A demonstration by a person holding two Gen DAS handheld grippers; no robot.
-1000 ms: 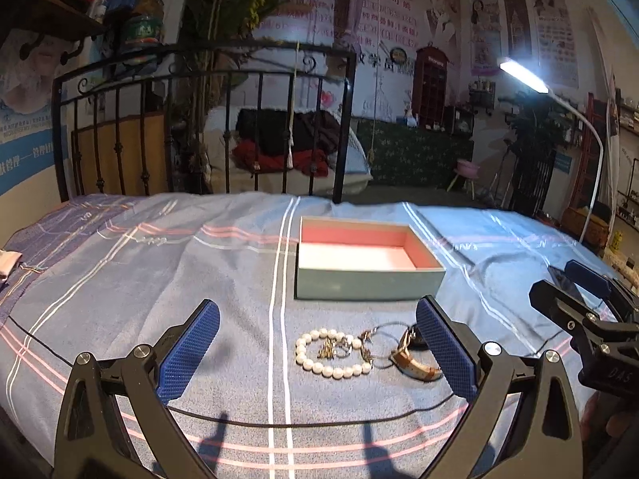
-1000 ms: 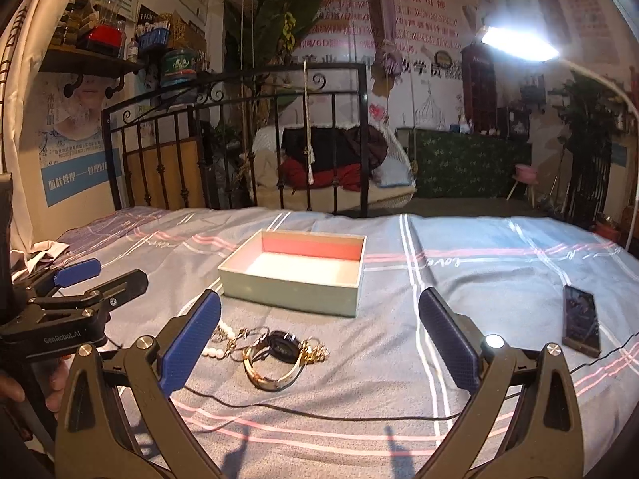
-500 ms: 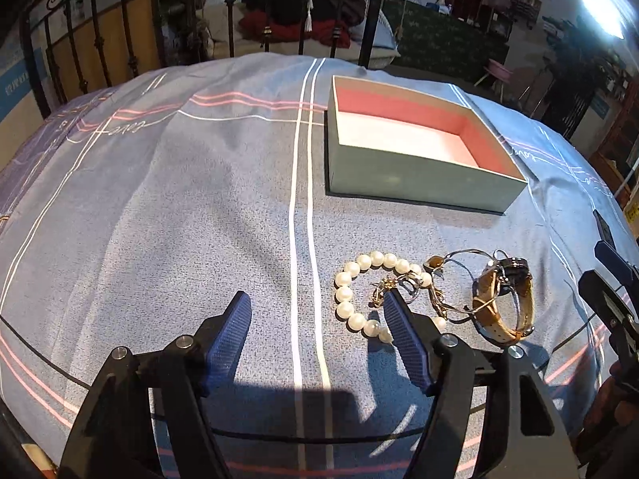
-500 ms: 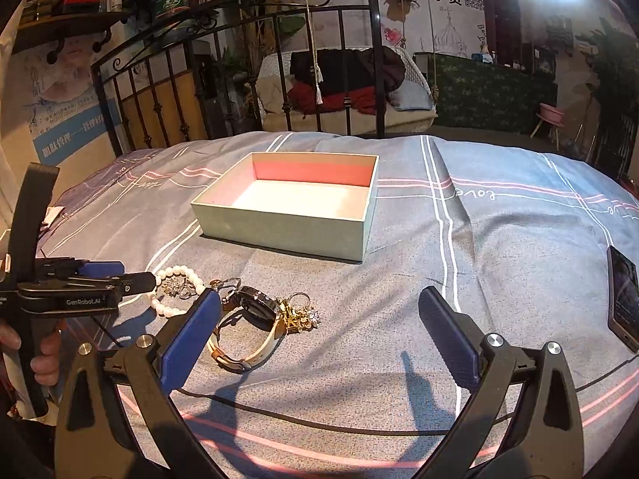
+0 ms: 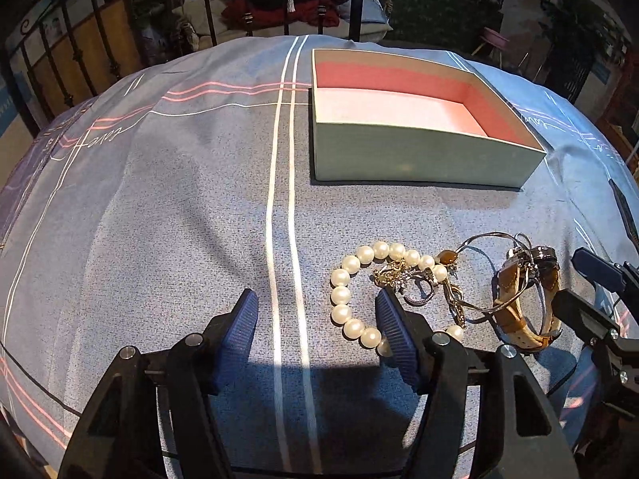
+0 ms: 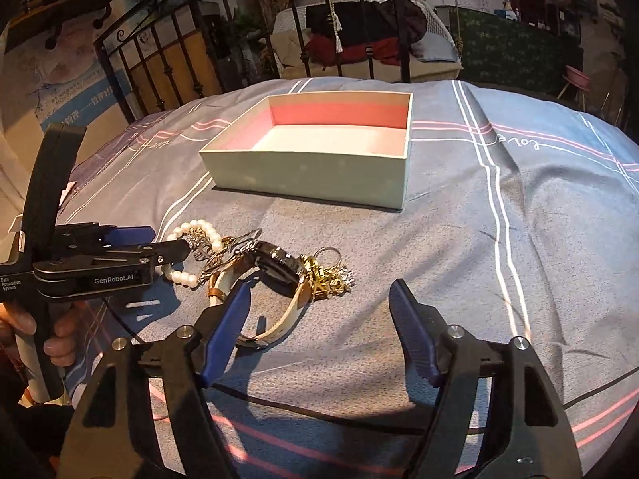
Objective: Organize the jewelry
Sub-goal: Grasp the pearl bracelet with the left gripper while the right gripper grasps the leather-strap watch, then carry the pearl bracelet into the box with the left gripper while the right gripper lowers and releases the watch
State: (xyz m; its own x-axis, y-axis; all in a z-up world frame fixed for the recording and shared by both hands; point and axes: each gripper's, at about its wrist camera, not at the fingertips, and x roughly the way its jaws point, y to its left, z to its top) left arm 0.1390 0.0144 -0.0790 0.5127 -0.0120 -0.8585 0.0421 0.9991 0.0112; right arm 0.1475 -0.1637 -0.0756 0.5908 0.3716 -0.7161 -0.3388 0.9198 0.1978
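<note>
A pile of jewelry lies on the blue bedspread: a pearl bracelet (image 5: 351,279), a tangle of gold chains (image 5: 403,275), and a watch with a tan strap (image 5: 527,299). Behind it stands an open mint-green box (image 5: 419,155) with a pink inside, nothing in it. My left gripper (image 5: 315,303) is open and low over the bed; its right finger touches the pearl bracelet's near edge. My right gripper (image 6: 319,295) is open, just in front of the watch (image 6: 275,267) and a gold charm cluster (image 6: 327,279). The box (image 6: 311,175) lies beyond.
A black iron bed rail (image 6: 239,48) runs along the far edge of the bed. A dark phone (image 5: 627,211) lies at the right edge of the bedspread. A thin black cable (image 6: 319,399) crosses the bedspread near my right gripper.
Both grippers have dropped and tilted down toward the jewelry pile. The left gripper's jaws have narrowed and moved in beside the pearl bracelet; the right gripper's jaws have narrowed too.
</note>
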